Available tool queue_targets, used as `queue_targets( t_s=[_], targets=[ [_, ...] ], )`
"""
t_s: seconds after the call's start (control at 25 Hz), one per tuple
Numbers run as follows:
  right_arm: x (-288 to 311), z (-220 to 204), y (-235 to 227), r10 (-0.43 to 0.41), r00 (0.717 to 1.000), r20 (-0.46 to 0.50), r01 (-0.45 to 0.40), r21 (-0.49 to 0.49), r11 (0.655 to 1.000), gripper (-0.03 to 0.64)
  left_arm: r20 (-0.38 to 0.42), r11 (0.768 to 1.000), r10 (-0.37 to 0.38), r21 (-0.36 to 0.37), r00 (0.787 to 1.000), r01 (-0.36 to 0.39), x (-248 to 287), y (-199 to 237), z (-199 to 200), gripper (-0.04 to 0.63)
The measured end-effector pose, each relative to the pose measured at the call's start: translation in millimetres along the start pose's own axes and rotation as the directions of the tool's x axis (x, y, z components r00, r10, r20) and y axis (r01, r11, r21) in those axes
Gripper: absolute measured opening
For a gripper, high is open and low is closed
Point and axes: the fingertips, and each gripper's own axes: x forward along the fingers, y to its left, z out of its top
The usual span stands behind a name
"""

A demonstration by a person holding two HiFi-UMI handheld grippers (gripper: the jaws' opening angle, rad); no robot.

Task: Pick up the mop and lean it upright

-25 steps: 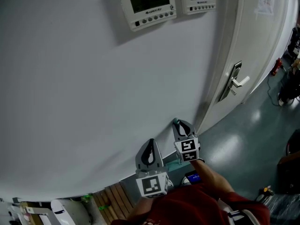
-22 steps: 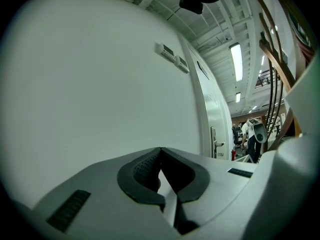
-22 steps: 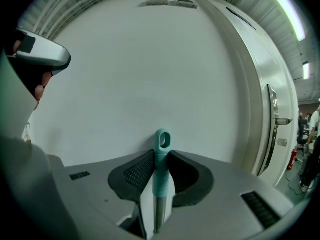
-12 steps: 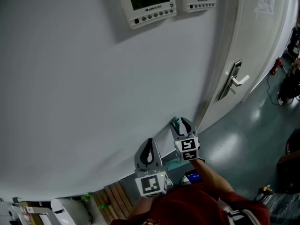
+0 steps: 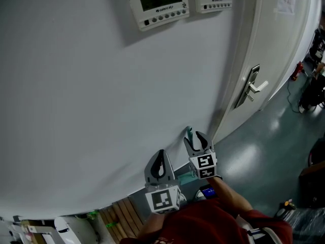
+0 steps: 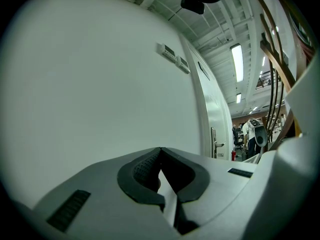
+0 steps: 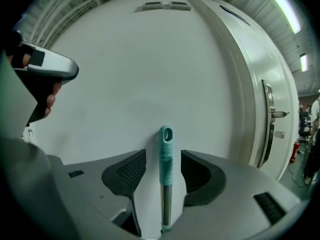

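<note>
Both right gripper (image 5: 197, 139) jaws have just been spread apart around the mop handle (image 7: 165, 149) leaned on the wall (image 5: 101, 95), which could be knocked over if bumped; left gripper (image 6: 160, 156) jaws are pressed together.

The mop (image 7: 165, 156) has a matt teal plastic grip over a shiny metal shaft. The wall (image 5: 101, 95) looks smooth and matt, and the floor (image 5: 264, 151) at right is glossy.

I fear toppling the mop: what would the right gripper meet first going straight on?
Likely the white wall: the right gripper has just been opening, the mop handle stands free between its jaws, so they'd pass beside it. Depth unclear.
</note>
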Motion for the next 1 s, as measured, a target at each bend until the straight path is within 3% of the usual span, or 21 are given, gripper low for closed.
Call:
queue_targets(
  t_s=[0.48,0.8,0.84,0.92,1.0],
  targets=[
    [-77.4,5.6,11.3,-0.001,1.0,0.024,0.0,0.046,0.999,0.212,-0.008,1.0,-0.012,0.009,1.0,0.012,6.0,-1.8,-5.9,0.013],
    [-91.1,16.3,-0.9,-0.026,0.998,0.053,0.024,0.043,0.999,0.21,-0.02,1.0,-0.027,0.004,0.999,0.027,7.1,-9.5,-9.6,0.012],
    [-93.0,18.8,-2.8,-0.032,0.998,0.061,0.03,0.045,0.999,0.19,-0.021,1.0,-0.028,0.003,0.999,0.028,7.0,-10.4,-9.6,0.012],
    [-97.3,28.3,-6.5,-0.056,0.995,0.077,0.053,0.038,0.998,0.058,-0.022,1.0,-0.03,0.003,0.999,0.03,6.7,-12.0,-9.3,0.012],
    [-97.8,30.9,-6.5,-0.061,0.995,0.075,0.06,0.014,0.998,0.022,-0.023,1.0,-0.03,0.002,0.999,0.03,6.6,-13.1,-9.1,0.012]
  ],
)
